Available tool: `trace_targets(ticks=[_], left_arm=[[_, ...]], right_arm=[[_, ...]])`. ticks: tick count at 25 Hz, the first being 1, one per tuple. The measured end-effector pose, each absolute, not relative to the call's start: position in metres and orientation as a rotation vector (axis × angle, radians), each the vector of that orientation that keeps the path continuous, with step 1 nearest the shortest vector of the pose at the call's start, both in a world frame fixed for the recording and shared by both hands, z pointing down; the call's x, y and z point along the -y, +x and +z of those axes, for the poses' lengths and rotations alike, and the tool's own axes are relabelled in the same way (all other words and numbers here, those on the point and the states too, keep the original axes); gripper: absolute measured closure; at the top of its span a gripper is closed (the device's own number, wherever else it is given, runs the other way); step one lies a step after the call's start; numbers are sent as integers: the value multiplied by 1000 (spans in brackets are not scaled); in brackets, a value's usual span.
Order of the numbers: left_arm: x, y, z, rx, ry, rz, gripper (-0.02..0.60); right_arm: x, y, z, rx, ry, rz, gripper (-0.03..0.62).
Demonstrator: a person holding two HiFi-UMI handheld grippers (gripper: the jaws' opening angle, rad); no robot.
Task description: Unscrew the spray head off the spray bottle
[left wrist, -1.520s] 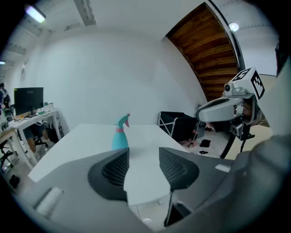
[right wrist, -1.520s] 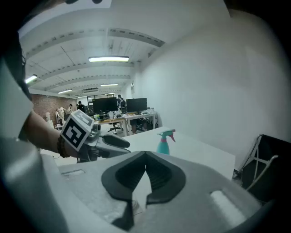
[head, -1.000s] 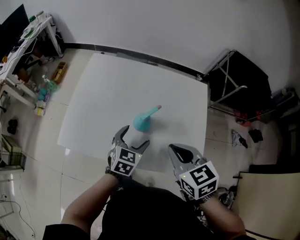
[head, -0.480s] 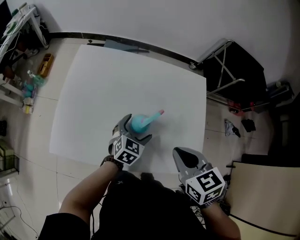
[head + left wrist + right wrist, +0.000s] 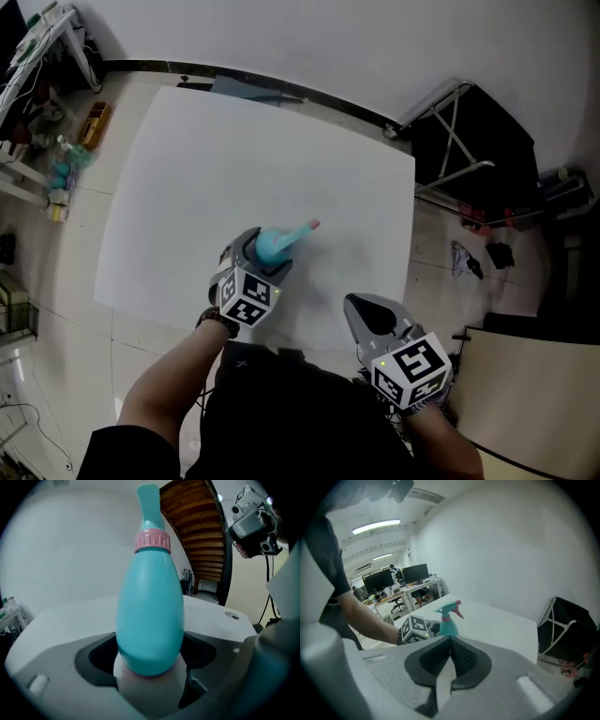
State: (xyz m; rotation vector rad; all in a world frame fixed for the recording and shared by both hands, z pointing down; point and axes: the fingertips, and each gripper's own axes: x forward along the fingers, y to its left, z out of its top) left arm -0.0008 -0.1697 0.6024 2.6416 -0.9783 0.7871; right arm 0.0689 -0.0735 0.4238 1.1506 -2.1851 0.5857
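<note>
A teal spray bottle (image 5: 274,242) stands upright near the front edge of the white table (image 5: 234,141). Its spray head (image 5: 302,228), with a pink collar and pink nozzle tip, points right. My left gripper (image 5: 265,251) reaches around the bottle's lower body. Its jaws are closing with the bottle (image 5: 150,616) between them, the pads close beside its sides. The pink collar (image 5: 152,541) shows high in the left gripper view. My right gripper (image 5: 367,314) is shut and empty, off the table's front edge to the right. The right gripper view looks at the bottle (image 5: 449,626) from a distance.
A black folding stand (image 5: 469,141) is on the floor right of the table. Cluttered desks (image 5: 42,66) are at the far left. A cream board (image 5: 534,394) lies at the lower right. A hand holding a camera (image 5: 253,517) is beyond the table.
My left gripper has moved forward from the table's edge until its jaws are around the bottle. The right gripper has stayed shut in about the same place.
</note>
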Motion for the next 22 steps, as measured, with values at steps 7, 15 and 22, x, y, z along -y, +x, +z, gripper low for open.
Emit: trace_targets(ticks=[7,15,22], left_arm=[[159,-6,593,938,2667,996,160],[150,-25,550,864,2808,1497,164],[138,-35,519,740,2820,1847,163]], right_arm=[[82,78,414,2231,1125,529,602],[102,78,377,2322,976,300,437],[80,40,357,2235,548,-233,368]])
